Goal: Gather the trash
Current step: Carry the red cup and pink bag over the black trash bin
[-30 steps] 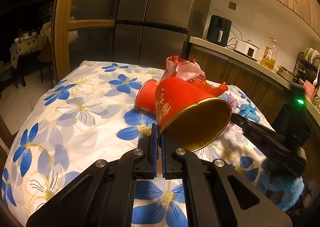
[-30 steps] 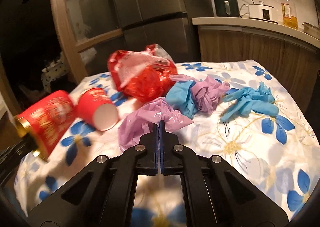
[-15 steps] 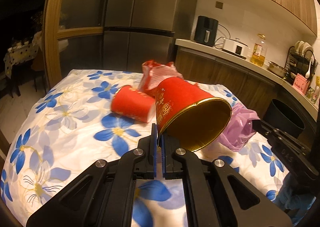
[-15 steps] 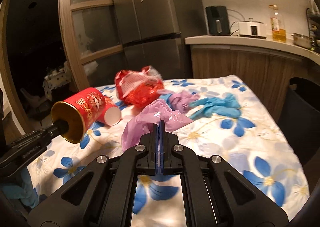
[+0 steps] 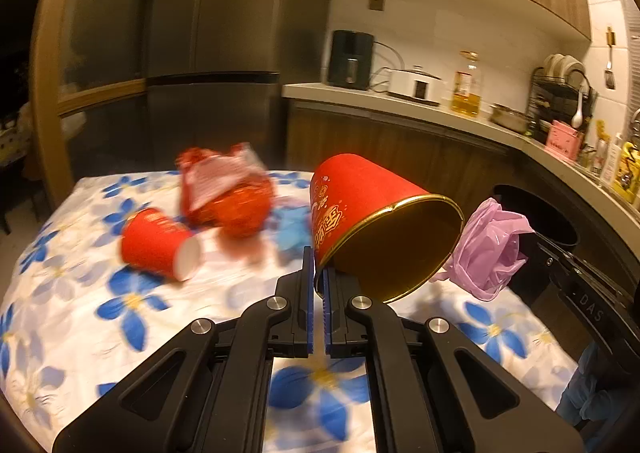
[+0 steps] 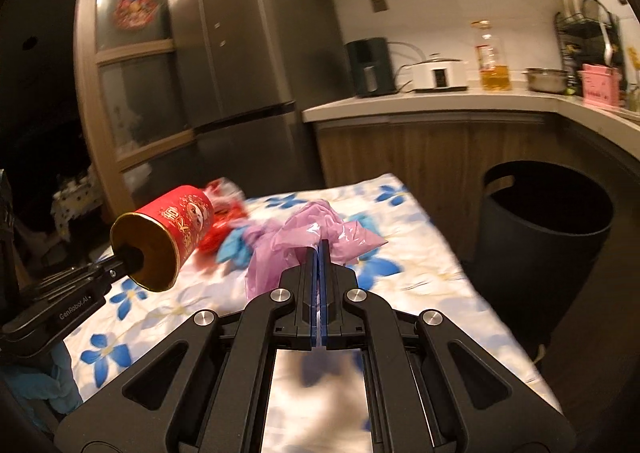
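Note:
My left gripper (image 5: 319, 257) is shut on the rim of a red paper cup with a gold inside (image 5: 372, 221) and holds it above the table; the cup also shows in the right wrist view (image 6: 168, 233). My right gripper (image 6: 319, 253) is shut on a crumpled purple plastic bag (image 6: 304, 237), lifted off the table, also seen in the left wrist view (image 5: 488, 249). On the flowered tablecloth (image 5: 120, 317) lie a second red cup (image 5: 160, 245) on its side, a red foil wrapper (image 5: 228, 193) and blue gloves (image 6: 236, 245).
A dark round bin (image 6: 548, 221) stands on the floor right of the table, below the kitchen counter (image 6: 440, 101). A tall fridge (image 6: 248, 65) and a wooden glass door (image 6: 128, 93) are behind the table. The counter holds appliances and an oil bottle.
Both grippers have risen and swung right with the cup and the purple bag. The bin has come into fuller view on the right.

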`<state>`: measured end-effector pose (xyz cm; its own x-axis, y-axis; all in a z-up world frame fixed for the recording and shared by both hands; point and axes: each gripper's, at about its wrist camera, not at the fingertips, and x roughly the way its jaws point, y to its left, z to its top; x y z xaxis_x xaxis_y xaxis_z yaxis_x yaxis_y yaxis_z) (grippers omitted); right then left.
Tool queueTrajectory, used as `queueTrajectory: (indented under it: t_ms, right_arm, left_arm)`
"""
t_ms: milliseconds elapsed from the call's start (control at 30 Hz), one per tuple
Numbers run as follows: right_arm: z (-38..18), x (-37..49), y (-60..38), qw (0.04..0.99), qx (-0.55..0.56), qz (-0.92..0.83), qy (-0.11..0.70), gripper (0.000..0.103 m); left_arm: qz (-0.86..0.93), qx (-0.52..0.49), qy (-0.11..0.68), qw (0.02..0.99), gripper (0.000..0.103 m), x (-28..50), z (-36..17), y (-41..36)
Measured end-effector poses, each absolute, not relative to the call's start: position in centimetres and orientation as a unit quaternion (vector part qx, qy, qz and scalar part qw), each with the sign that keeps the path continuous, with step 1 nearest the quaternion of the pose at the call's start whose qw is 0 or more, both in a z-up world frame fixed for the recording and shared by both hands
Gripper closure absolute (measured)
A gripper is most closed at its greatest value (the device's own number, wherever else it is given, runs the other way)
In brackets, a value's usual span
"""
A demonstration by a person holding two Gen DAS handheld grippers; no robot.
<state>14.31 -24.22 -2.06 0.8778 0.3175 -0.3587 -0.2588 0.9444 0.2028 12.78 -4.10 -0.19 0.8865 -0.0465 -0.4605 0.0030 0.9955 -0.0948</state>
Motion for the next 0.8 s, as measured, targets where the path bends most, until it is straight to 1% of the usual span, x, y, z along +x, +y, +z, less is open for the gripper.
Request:
queueTrajectory:
  t_ms: [267,567,800]
  right_arm:
    - [-0.9,14.7,-29.9,0.977,0.09,0.087,0.173,0.102]
    - [1.1,15.5,-36.2,0.987,0.092,0.016,0.134,0.102]
    - [2.3,17.0,-40.5,0.988,0.098,-0.026,0.113,0.102]
  left_arm:
    - [-0.068,-0.021,0.228,0.971,0.1,15.7,0.8,-10.1]
    - [-0.135,-0.004,0.199,0.971,0.1,19.2,3.0,-18.1]
    - [-0.175,-0.004,0.187,0.967,0.1,21.9,3.9,-23.1]
